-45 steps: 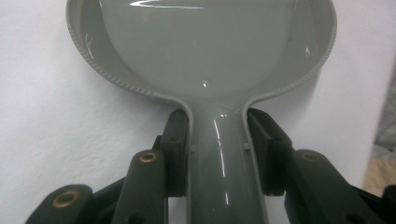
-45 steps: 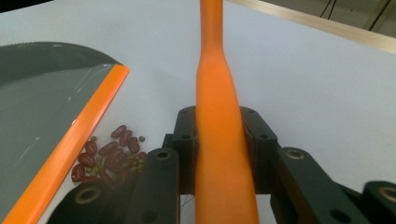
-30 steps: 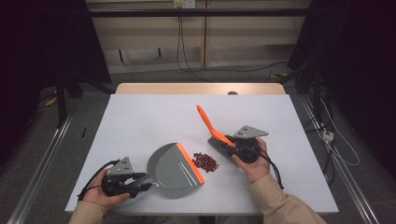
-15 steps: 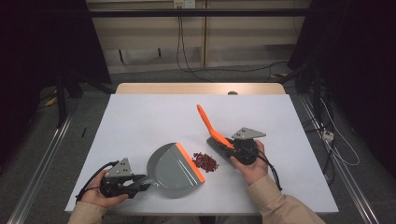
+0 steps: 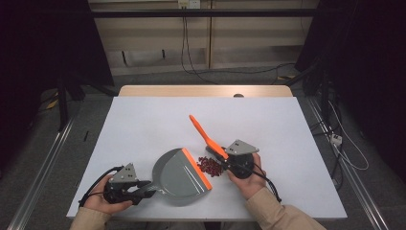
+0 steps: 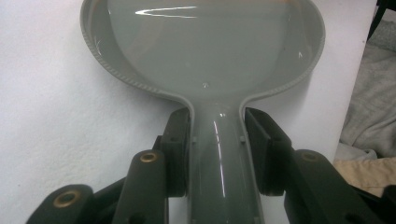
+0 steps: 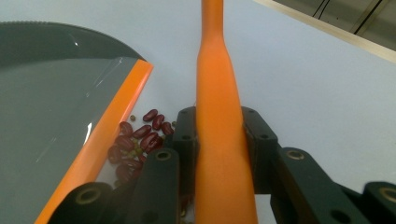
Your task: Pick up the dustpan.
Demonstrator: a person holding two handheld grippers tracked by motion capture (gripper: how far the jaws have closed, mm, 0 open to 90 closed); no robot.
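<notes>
A grey dustpan (image 5: 181,176) with an orange lip (image 5: 196,168) lies flat on the white table (image 5: 143,120). My left gripper (image 5: 146,189) has just been closing and is shut on the dustpan's handle (image 6: 219,154), with the empty pan (image 6: 205,51) ahead of it. A small heap of red beans (image 5: 210,166) lies right against the lip (image 7: 112,126). My right gripper (image 5: 229,160) is shut on an orange brush handle (image 5: 203,134), which slants up and away over the table. In the right gripper view the handle (image 7: 217,70) runs between the jaws, with the beans (image 7: 140,140) just left of them.
The table's near edge (image 5: 215,216) lies close to both hands. A wooden strip (image 5: 206,91) runs along the far edge. Cables trail over the floor at the back (image 5: 191,67) and right (image 5: 335,141). Wide bare tabletop stretches behind the brush.
My right hand has moved left and a little nearer with the brush, closing in on the beans and the dustpan's lip. The left hand and the dustpan have stayed put.
</notes>
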